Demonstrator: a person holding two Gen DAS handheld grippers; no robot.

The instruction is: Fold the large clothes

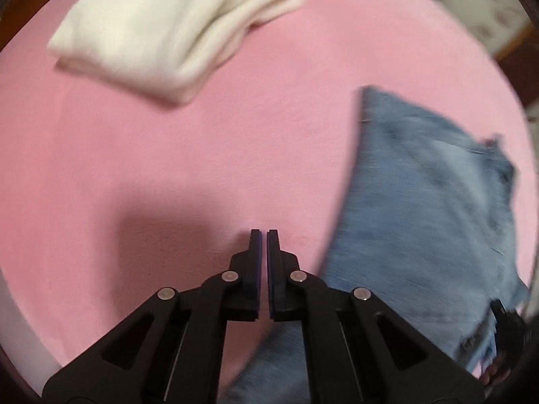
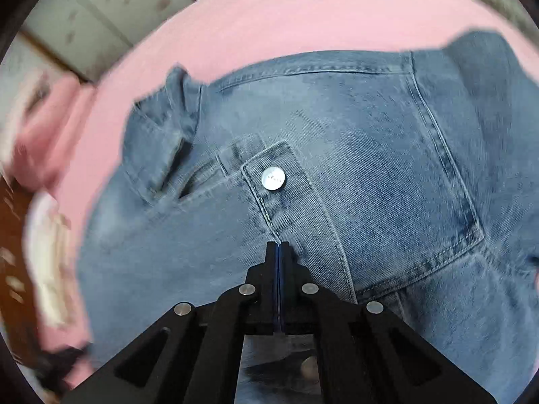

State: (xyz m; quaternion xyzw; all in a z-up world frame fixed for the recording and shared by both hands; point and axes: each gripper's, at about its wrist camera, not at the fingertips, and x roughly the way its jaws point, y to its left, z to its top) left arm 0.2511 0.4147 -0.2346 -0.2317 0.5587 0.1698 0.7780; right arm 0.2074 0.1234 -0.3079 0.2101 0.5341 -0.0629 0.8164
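Blue denim jeans point(image 2: 337, 175) lie on a pink sheet point(image 2: 269, 17), waist end up with a metal button point(image 2: 273, 178) and a back pocket showing. My right gripper point(image 2: 278, 245) is shut, its tips just over the denim near the fly; nothing shows between the pads. In the left wrist view the jeans point(image 1: 421, 202) lie to the right. My left gripper point(image 1: 264, 234) hovers over the bare pink sheet point(image 1: 168, 151) left of the jeans, its jaws nearly closed with a thin gap, holding nothing.
A folded white garment point(image 1: 175, 23) lies at the far left of the bed. Tiled floor point(image 2: 101, 6) and the wooden bed frame point(image 1: 515, 47) show past the bed's edge. A dark object point(image 1: 508, 333) sits at the lower right rim.
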